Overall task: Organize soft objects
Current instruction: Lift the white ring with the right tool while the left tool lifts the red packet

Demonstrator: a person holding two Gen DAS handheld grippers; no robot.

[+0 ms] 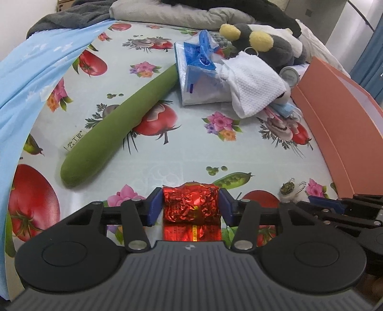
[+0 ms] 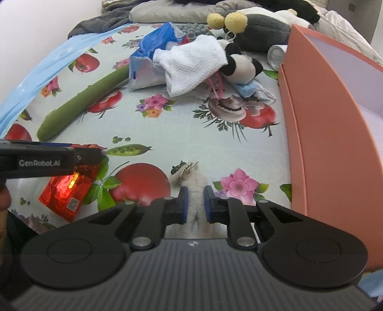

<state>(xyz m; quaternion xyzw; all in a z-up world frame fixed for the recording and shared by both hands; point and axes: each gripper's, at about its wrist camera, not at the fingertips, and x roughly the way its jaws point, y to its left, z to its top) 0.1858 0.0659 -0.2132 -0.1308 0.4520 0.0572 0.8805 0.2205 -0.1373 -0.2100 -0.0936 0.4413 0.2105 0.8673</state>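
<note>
My left gripper (image 1: 190,203) is shut on a crinkled red foil packet (image 1: 191,208), held low over the fruit-print tablecloth (image 1: 182,153); the packet also shows in the right wrist view (image 2: 67,191). My right gripper (image 2: 195,199) is shut on a fluffy white item with a sparkly brooch (image 2: 191,189), which also shows in the left wrist view (image 1: 293,191). A long green cushion (image 1: 115,122) lies at left. A white cloth (image 1: 253,83), a blue tissue pack (image 1: 198,71), a panda plush (image 2: 239,64) and a grey plush with yellow ears (image 1: 263,43) lie heaped at the back.
An open orange box (image 2: 330,124) stands along the right side. A light blue sheet (image 1: 28,79) drapes along the left edge. A small round tin (image 2: 276,56) lies by the box. Pillows and dark blankets (image 1: 172,14) are at the far end.
</note>
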